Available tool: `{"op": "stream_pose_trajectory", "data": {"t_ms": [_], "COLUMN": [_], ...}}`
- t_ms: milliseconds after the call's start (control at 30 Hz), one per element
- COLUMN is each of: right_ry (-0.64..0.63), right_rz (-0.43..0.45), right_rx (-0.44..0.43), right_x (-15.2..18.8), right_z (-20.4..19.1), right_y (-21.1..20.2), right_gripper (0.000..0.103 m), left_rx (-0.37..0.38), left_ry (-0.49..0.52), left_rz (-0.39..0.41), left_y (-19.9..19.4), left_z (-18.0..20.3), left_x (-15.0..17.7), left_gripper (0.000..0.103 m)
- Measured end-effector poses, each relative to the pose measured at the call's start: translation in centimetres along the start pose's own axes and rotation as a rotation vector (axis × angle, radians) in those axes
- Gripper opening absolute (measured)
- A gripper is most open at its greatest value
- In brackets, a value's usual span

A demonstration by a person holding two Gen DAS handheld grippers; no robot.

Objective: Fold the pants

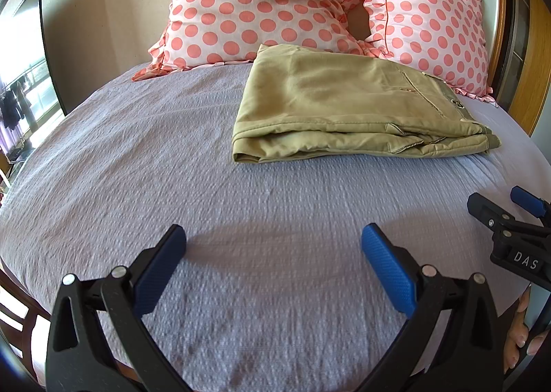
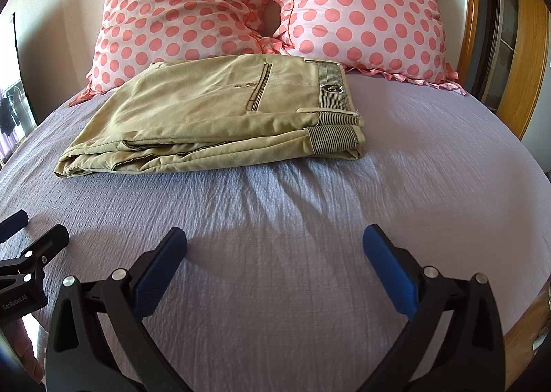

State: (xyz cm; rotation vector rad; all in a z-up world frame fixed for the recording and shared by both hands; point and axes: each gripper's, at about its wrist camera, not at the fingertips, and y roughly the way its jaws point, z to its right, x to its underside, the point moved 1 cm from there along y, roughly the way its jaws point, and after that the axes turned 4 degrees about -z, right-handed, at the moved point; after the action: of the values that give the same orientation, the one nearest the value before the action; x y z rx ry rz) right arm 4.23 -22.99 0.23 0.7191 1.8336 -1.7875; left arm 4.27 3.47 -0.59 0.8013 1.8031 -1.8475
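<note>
Bedroom setup, lavender bed (image 1: pixel 137 157) sheet under everything. Nearest to me, both my left fingers (image 1: pixel 273 268) and right fingers (image 2: pixel 275 268) are spread wide with nothing in them, hovering over bare sheet, well back from the cloth. Further up, the khaki pants (image 2: pixel 206 113) sit as a neat layered stack just in front of the polka-dot pillows (image 2: pixel 275 6). Looks pretty much done, so I'm hands-off I guess.

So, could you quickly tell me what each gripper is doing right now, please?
Left gripper: open, holding nothing, above the bedsheet.
Right gripper: open, holding nothing; the folded pants lie untouched ahead.
</note>
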Motion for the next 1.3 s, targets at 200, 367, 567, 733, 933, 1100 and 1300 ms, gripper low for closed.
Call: {"op": "stream_pose_trajectory", "data": {"t_ms": [200, 367, 567, 733, 933, 1100, 1300], "right_ry": [0.0, 0.0, 0.0, 0.0, 0.0, 0.0, 0.0], "right_rz": [0.0, 0.001, 0.002, 0.002, 0.002, 0.002, 0.003], "right_rx": [-0.001, 0.0, 0.0, 0.0, 0.0, 0.0, 0.0], "right_x": [0.0, 0.03, 0.04, 0.06, 0.06, 0.07, 0.07], "right_z": [0.02, 0.01, 0.0, 0.01, 0.02, 0.02, 0.01], "right_y": [0.01, 0.02, 0.02, 0.03, 0.04, 0.05, 0.07], "right_gripper": [0.102, 0.102, 0.102, 0.102, 0.102, 0.102, 0.102], "left_rx": [0.0, 0.001, 0.002, 0.001, 0.005, 0.006, 0.005], "left_ry": [0.0, 0.0, 0.003, 0.002, 0.002, 0.001, 0.002], "left_rz": [0.0, -0.002, -0.01, -0.011, -0.01, -0.008, -0.007], "left_y": [-0.01, -0.01, 0.17, 0.12, 0.13, 0.14, 0.16], "left_z": [-0.01, -0.03, -0.15, -0.08, -0.04, -0.02, -0.09], "left_x": [-0.02, -0.06, -0.13, -0.13, -0.11, -0.06, -0.11], "left_gripper": [0.101, 0.101, 0.101, 0.101, 0.101, 0.101, 0.101]}}
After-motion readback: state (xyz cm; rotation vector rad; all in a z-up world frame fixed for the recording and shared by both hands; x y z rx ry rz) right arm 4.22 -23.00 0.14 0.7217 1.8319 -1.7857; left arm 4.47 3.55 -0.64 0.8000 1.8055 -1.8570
